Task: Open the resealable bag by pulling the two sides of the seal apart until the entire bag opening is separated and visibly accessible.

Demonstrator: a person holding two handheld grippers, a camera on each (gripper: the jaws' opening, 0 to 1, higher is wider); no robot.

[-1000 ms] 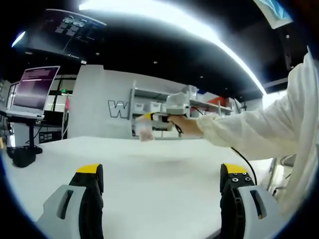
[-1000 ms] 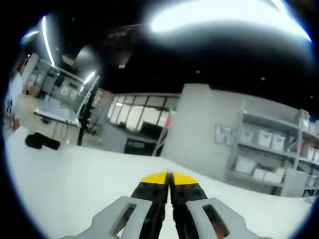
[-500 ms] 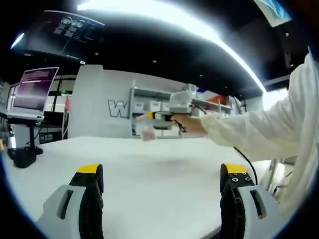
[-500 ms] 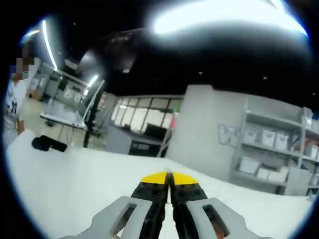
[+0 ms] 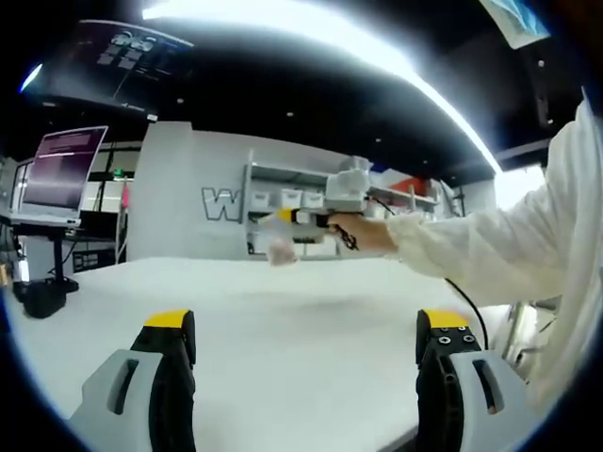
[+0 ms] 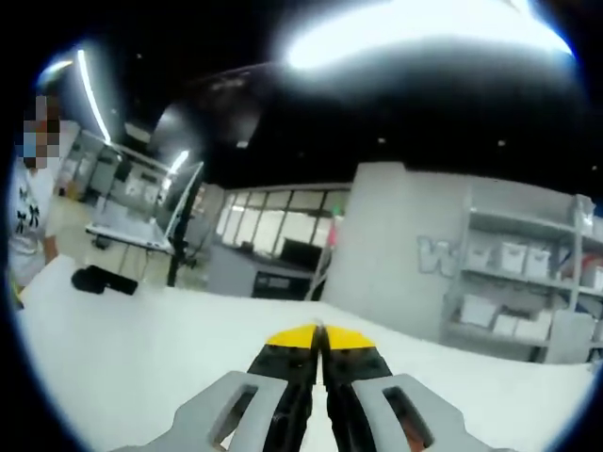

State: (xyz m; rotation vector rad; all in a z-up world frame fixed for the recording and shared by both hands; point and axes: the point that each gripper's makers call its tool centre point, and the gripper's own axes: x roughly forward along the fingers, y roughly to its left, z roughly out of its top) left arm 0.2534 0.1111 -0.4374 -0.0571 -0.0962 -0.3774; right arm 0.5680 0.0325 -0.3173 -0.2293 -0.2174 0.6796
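In the left gripper view, my left gripper (image 5: 306, 325) stands open low over the white table (image 5: 301, 320), its yellow-tipped jaws wide apart with nothing between them. Beyond it, a hand in a white sleeve (image 5: 490, 250) holds my right gripper (image 5: 283, 218) up above the table. A small clear resealable bag (image 5: 280, 250) hangs from its tips. In the right gripper view, my right gripper (image 6: 318, 334) has its jaws pressed together; the bag is hidden there.
A black object (image 5: 42, 294) lies at the table's far left, also seen as the black object (image 6: 104, 280). A lit screen (image 5: 64, 169) stands behind it. Shelves with white bins (image 6: 499, 306) line the back wall. A person (image 6: 26, 221) stands at the left edge.
The right gripper with the hanging bag has drifted slightly right in the left gripper view. The right gripper view has turned, bringing a person into its left edge.
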